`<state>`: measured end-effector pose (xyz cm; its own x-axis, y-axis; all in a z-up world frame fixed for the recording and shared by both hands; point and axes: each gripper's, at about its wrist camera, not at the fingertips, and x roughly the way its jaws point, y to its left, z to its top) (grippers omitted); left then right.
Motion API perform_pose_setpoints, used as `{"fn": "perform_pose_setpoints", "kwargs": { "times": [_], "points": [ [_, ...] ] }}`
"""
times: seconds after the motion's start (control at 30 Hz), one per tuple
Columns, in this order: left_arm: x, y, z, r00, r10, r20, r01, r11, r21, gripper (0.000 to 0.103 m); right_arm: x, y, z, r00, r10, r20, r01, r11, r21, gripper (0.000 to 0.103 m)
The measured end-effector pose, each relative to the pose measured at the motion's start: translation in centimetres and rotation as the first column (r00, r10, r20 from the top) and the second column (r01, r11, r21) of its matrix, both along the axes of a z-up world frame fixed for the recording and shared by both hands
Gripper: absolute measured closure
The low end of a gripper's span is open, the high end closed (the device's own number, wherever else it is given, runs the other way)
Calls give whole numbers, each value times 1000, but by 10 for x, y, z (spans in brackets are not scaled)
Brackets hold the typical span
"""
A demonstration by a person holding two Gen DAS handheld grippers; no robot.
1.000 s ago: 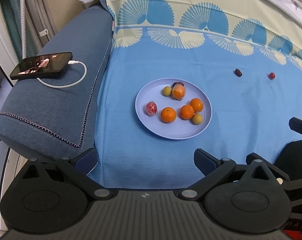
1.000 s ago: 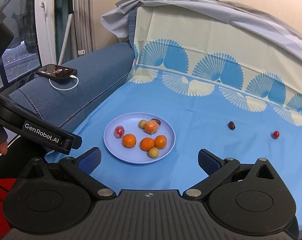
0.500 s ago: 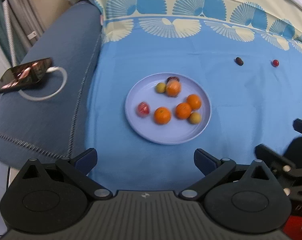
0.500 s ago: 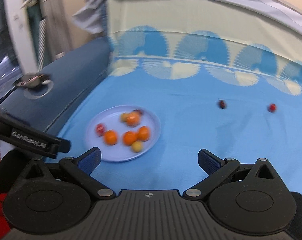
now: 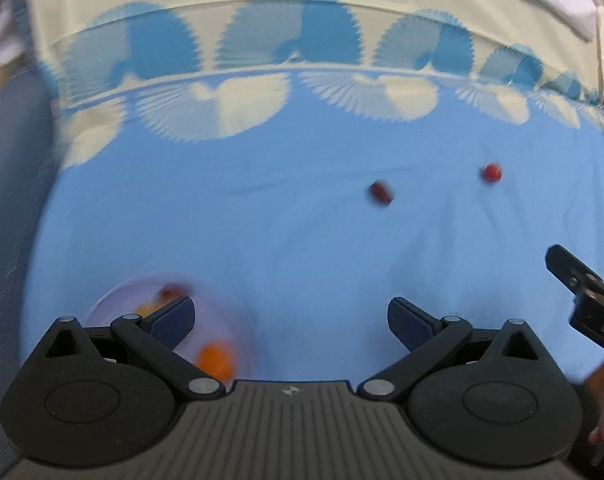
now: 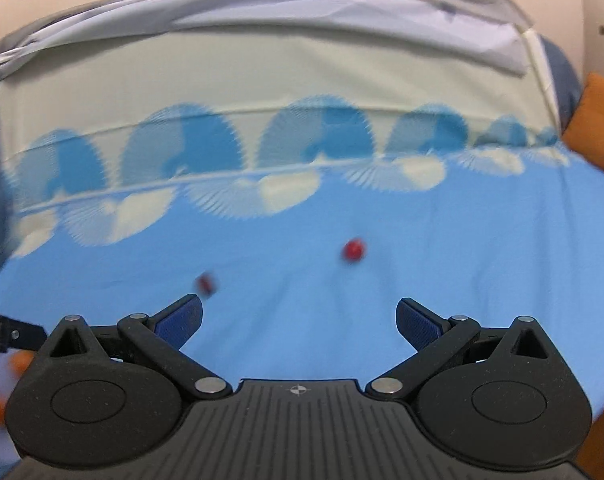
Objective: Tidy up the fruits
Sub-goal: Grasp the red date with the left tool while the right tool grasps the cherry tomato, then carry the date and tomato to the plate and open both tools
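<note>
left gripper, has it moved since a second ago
Yes. The left gripper has swung right: the plate slid from view centre to lower left, and the two loose fruits on the cloth now sit ahead.

Two small fruits lie loose on the blue cloth (image 5: 294,240), apart from each other: one dark red oblong fruit (image 5: 381,193) to the left and one bright red round fruit (image 5: 491,172) to the right, a little farther off. One pale plate (image 5: 114,300) sits at the near left, blurred and partly hidden; on it at least two orange fruits (image 5: 216,358) show, and a full count cannot be made. Two grippers are in view, the left gripper (image 5: 290,322) and the right gripper (image 6: 298,322), each with two blue-padded fingers (image 6: 416,322). One orange cushion (image 6: 598,120) stands at the far right.
</note>
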<state>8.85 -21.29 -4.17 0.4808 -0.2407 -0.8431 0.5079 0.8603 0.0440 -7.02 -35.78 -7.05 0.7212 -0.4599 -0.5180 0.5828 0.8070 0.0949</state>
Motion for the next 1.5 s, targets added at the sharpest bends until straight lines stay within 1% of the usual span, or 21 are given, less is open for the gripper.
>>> {"fn": "perform_pose_setpoints", "kwargs": {
  "times": [0.1,0.17,0.27,0.37,0.43,0.5,0.53,0.57,0.6,0.63,0.67,0.7,0.73,0.8,0.9,1.03,1.1,1.17,1.27,1.37,1.5],
  "points": [
    [26,-48,-23,999,-42,24,43,999,-18,0,37,-45,-25,1000,-12,-15,12,999,-31,1],
    [45,-79,-44,997,-80,11,80,997,-8,0,61,-73,-44,999,7,-43,-6,1000,9,1],
    [72,-118,-78,991,-130,-28,130,991,18,0,99,-114,-79,997,-11,-81,18,996,86,1],
    [97,-142,-106,992,-121,-44,122,992,20,0,129,-139,-105,990,-46,-133,58,995,87,1],
    [112,-155,-121,992,-113,-51,115,993,30,0,141,-153,-118,989,-64,-134,75,994,81,1],
    [125,-164,-134,996,-80,-45,83,994,75,0,150,-165,-128,989,-87,-118,95,993,66,1],
    [130,-164,-138,998,-58,-39,61,994,93,0,153,-166,-131,991,-83,-107,87,996,32,3],
    [133,-163,-140,998,-49,-47,52,995,85,3,153,-166,-131,990,-79,-119,80,997,2,10],
    [135,-160,-139,997,-45,-66,49,997,51,8,154,-164,-131,991,-65,-119,63,998,-25,16],
    [133,-157,-136,997,-48,-63,50,998,24,25,151,-159,-130,993,-48,-105,45,998,-34,41],
    [129,-157,-132,997,-71,-40,72,997,25,53,148,-154,-128,992,-58,-112,52,997,-56,64],
    [124,-158,-129,993,-115,-33,116,993,27,69,146,-149,-125,990,-58,-128,49,996,-76,69],
    [121,-159,-127,989,-145,-43,146,989,28,82,145,-147,-124,989,-61,-137,49,995,-89,75],
    [117,-161,-124,985,-162,-63,164,986,23,82,141,-148,-123,988,-58,-140,49,996,-69,75],
    [103,-160,-118,978,-207,-27,208,977,49,82,137,-147,-110,980,-25,-196,18,999,-35,76],
    [72,-140,-92,965,-260,13,259,964,64,82,93,-128,-65,995,-45,-84,45,999,-2,76],
    [52,-121,-73,966,-257,31,255,966,48,82,65,-113,-43,998,-58,-30,59,998,37,76],
    [33,-100,-54,969,-242,46,240,970,42,82,42,-94,-29,999,-49,-6,49,998,47,76],
    [4,-68,-23,969,-232,83,230,973,31,82,10,-57,-9,1000,-8,19,7,999,37,76],
    [-24,-32,7,972,-211,102,214,977,-17,82,-16,-20,9,998,39,45,-41,998,39,76],
    [-57,12,38,976,-186,116,195,978,-68,82,-43,32,35,989,123,86,-125,992,24,76]
  ]
}}
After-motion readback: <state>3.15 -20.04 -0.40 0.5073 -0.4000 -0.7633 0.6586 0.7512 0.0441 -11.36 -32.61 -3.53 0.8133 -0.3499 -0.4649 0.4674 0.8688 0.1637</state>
